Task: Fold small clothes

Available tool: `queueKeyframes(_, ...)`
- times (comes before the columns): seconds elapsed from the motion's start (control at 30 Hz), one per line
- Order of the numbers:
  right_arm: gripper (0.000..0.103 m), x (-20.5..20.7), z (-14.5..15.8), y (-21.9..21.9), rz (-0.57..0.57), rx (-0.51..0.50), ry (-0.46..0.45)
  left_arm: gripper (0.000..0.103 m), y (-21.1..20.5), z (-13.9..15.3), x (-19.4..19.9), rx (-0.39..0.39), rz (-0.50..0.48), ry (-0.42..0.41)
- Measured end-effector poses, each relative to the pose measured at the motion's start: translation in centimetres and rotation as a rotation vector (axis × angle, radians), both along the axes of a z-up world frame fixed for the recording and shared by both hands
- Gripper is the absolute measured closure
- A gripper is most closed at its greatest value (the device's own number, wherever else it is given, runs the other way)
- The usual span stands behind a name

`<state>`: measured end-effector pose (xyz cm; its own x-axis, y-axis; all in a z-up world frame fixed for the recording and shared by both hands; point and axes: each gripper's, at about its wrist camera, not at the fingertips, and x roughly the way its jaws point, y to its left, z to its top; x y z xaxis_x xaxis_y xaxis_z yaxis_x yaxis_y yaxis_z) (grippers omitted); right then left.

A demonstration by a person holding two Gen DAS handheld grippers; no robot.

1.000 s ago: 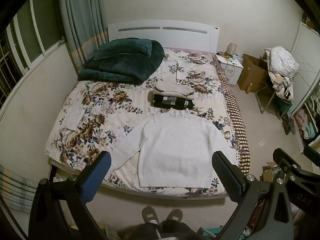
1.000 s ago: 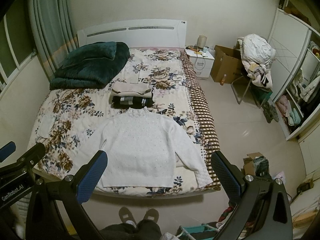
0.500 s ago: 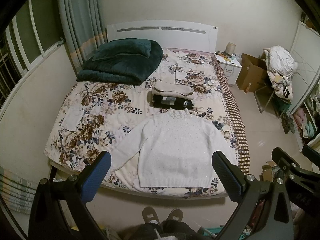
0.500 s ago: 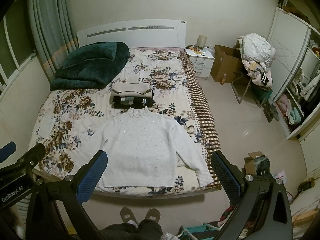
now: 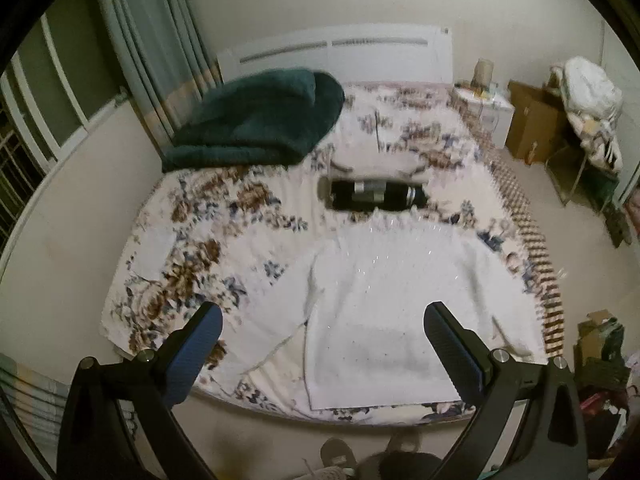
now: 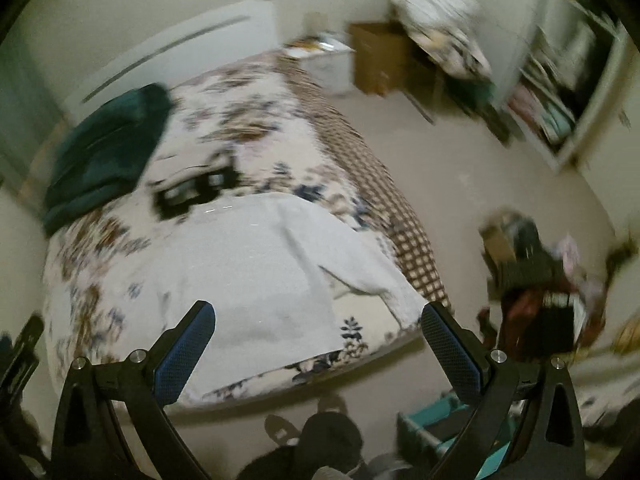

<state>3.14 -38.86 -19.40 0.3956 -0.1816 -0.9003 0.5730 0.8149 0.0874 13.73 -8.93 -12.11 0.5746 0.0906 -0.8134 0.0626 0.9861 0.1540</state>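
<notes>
A white knit sweater lies flat, front down or up I cannot tell, sleeves spread, on the near end of a floral bedspread. It also shows in the right wrist view. My left gripper is open and empty, held above the sweater's lower hem. My right gripper is open and empty, above the sweater's right sleeve and the bed's near right corner. Both views are blurred.
A stack of folded clothes lies beyond the sweater. A dark green blanket is piled at the head of the bed. A nightstand, cardboard box and laden chair stand right of the bed. Clutter covers the floor.
Both grippers have moved forward and down toward the bed. The right gripper has swung and tilted to the right, toward the sweater's right sleeve. Both stay open.
</notes>
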Motion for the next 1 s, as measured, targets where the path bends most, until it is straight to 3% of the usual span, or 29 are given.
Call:
queueKeyframes(0.07,0.008,0.3,-4.8,-4.1,-0.079,0.053,0.034,0.0,-0.2,-3.4,0.8,0.027,0.017,0.026)
queueKeyframes(0.13,0.025,0.7,-10.4,-8.4,-0.15,0.125,0.075,0.0,-1.2,-7.0,2.0,0.048,0.035,0.049)
queueKeyframes(0.17,0.027,0.9,-13.1,-10.4,-0.184,0.159,0.094,0.0,-1.5,-9.0,2.3,0.065,0.049,0.068)
queueKeyframes(0.43,0.027,-0.6,-38.2,-27.9,-0.466,0.391,0.199,0.0,-5.3,-22.2,6.6,0.151,0.105,0.206)
queueKeyframes(0.47,0.027,-0.9,-41.9,-29.3,-0.508,0.431,0.22,0.0,-5.6,-23.8,7.1,0.168,0.111,0.227)
queueKeyframes(0.67,0.027,-2.2,-54.9,-32.4,-0.635,0.579,0.253,0.0,-7.1,-32.0,8.7,0.215,0.129,0.285)
queueKeyframes(0.77,0.029,-2.4,-58.4,-32.2,-0.693,0.625,0.229,0.0,-8.0,-35.7,9.2,0.237,0.124,0.327)
queueKeyframes(0.87,0.054,-2.6,-58.7,-31.3,-0.739,0.545,0.221,0.0,-8.3,-37.7,9.6,0.247,0.121,0.347)
queueKeyframes(0.9,0.082,-2.6,-58.5,-31.0,-0.736,0.521,0.206,0.0,-8.3,-38.0,9.7,0.244,0.121,0.35)
queueKeyframes(0.93,0.093,-2.6,-58.3,-30.8,-0.725,0.505,0.202,0.0,-8.3,-38.2,9.9,0.24,0.122,0.349)
queueKeyframes(1.0,0.094,-3.1,-57.1,-30.4,-0.719,0.481,0.166,0.0,-7.9,-38.4,10.2,0.229,0.126,0.34)
